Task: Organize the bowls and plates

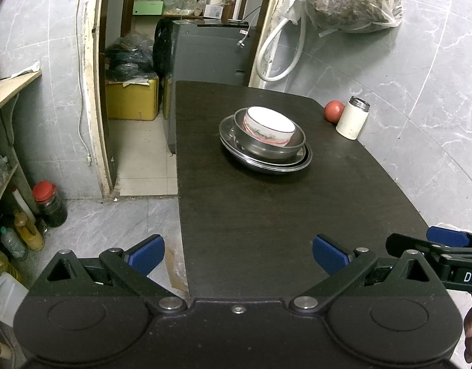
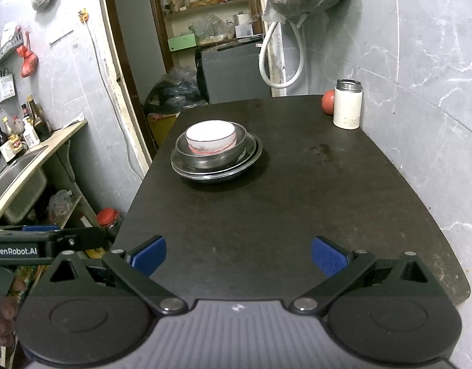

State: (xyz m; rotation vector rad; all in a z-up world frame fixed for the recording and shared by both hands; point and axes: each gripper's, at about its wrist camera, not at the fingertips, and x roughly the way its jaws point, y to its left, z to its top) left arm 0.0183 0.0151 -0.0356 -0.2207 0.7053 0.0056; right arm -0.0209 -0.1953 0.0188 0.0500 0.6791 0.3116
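Dark brown wood-grain tabletop (image 2: 297, 190): landmark for all entries.
Stack near its middle: two silvery steel plates (image 2: 186, 170), grey steel bowl (image 2: 236, 150), white ceramic bowl (image 2: 211, 136) with thin dark rim line, pink-red band and dark script on its side.
Far right corner: white cylindrical flask (image 2: 346, 107) with silver steel neck; round red-orange fruit (image 2: 327, 101) touching it.
Near edge: black gripper frames with blue ribbed pads (image 2: 148, 256).
Behind and beside: grey marble-veined wall tiles (image 2: 420, 61).
Beyond the far end: yellow box (image 1: 133, 101), pale green box (image 1: 148, 8).
Floor, left: dark jar with red lid (image 1: 48, 203).

black grippers (image 1: 239, 256) (image 2: 239, 255), blue ribbed pads (image 1: 146, 253), silver screws.
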